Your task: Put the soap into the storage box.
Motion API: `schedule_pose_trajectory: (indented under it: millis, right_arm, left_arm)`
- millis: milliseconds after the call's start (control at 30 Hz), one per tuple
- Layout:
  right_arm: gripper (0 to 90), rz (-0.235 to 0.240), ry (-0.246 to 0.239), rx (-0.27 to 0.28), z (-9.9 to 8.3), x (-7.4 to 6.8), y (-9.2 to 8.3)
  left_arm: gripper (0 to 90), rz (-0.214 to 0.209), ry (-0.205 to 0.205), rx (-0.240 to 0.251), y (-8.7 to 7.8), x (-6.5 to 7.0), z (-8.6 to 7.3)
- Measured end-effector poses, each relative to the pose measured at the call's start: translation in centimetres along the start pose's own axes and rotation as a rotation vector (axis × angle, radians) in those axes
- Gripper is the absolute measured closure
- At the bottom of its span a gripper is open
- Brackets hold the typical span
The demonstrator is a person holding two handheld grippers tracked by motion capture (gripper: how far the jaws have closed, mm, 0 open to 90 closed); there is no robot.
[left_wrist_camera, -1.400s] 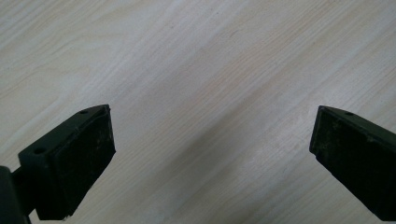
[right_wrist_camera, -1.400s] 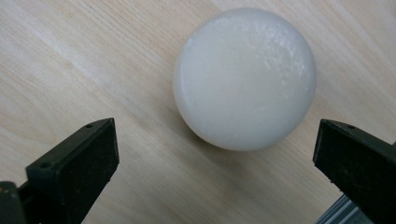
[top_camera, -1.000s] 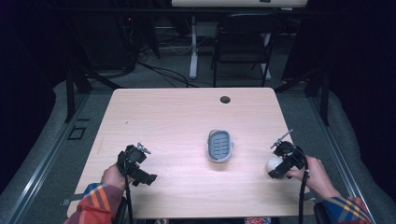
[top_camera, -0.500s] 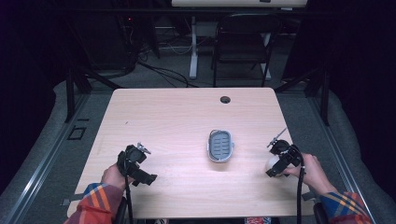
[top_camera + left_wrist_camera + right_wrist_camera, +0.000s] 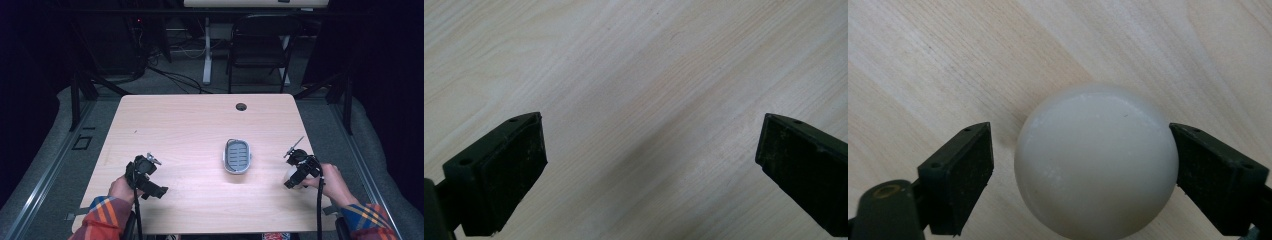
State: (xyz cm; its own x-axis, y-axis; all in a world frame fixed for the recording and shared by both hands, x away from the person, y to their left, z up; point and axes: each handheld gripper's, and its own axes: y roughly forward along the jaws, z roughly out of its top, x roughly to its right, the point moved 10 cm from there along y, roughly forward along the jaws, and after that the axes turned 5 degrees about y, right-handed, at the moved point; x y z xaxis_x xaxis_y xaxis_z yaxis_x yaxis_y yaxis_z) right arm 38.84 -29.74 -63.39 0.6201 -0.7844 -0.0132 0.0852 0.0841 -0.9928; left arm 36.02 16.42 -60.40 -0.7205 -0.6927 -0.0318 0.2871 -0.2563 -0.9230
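A white rounded ball-like lump (image 5: 1096,160) lies on the wooden table (image 5: 190,125) near its right edge, seen also as the pale lump (image 5: 290,176) in the high view. My right gripper (image 5: 1079,131) straddles it; its jaws have just been closing. The right pad (image 5: 1215,175) meets the lump's side, while the left pad (image 5: 960,175) stands a small gap off. In the high view my right gripper (image 5: 296,176) points down at it. My left gripper (image 5: 150,182) rests at the table's front left, and its jaws (image 5: 649,120) stand wide open over bare wood.
A grey oval dish (image 5: 236,156) with a ribbed blue-grey insert sits mid-table, left of the right hand. A dark round grommet hole (image 5: 241,106) lies near the far edge. A chair (image 5: 260,45) and cables stand beyond the table.
The right gripper has edged slightly left over the white lump, and its jaws have narrowed around it. The left hand has stayed put.
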Motion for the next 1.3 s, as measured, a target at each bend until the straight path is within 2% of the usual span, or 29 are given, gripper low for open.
schedule_pose_trajectory:
  millis: [67,100,133,433,767,833,867,900,933,967,1300]
  right_arm:
    - [14.5,-0.012,0.017,0.010,0.04,0.08,0.09]
    - [15.1,0.002,0.026,0.023,0.13,-0.08,0.25]
    - [16.2,-0.003,0.014,-0.001,0.02,0.02,0.14]
    - [19.6,-0.019,0.026,0.004,0.01,0.11,0.32]
    - [23.3,-0.032,0.013,-0.018,-0.06,0.35,0.29]
    - [23.4,-0.033,0.006,-0.035,-0.03,0.40,0.24]
    - [23.6,-0.028,0.026,-0.009,0.16,0.22,0.44]
    - [23.6,-0.028,0.026,-0.009,0.16,0.22,0.44]
    - [23.6,-0.036,0.010,-0.027,0.12,0.39,0.31]
    - [23.7,-0.039,0.016,-0.034,0.11,0.38,0.30]
    - [24.0,-0.044,0.013,-0.038,0.11,0.41,0.02]
  left_arm:
    - [0.0,0.000,0.001,-0.001,0.00,0.00,-0.01]
    - [0.0,0.000,0.000,0.000,0.00,0.00,0.00]
    - [0.0,0.000,0.001,-0.001,0.00,0.00,-0.01]
    - [0.0,0.000,0.001,0.000,0.00,0.00,0.00]
    - [0.0,0.000,-0.002,0.001,0.03,0.02,0.02]
    - [0.0,0.002,-0.001,0.000,0.02,-0.01,0.01]
    - [0.0,0.002,-0.002,0.000,-0.01,-0.02,0.00]
    - [0.0,0.002,-0.002,0.000,-0.01,-0.02,0.00]
    - [0.0,0.002,-0.001,0.000,-0.01,-0.01,0.00]
    - [0.0,0.002,-0.001,-0.001,0.00,-0.02,0.00]
    - [0.0,0.001,-0.001,0.000,0.03,-0.01,0.01]
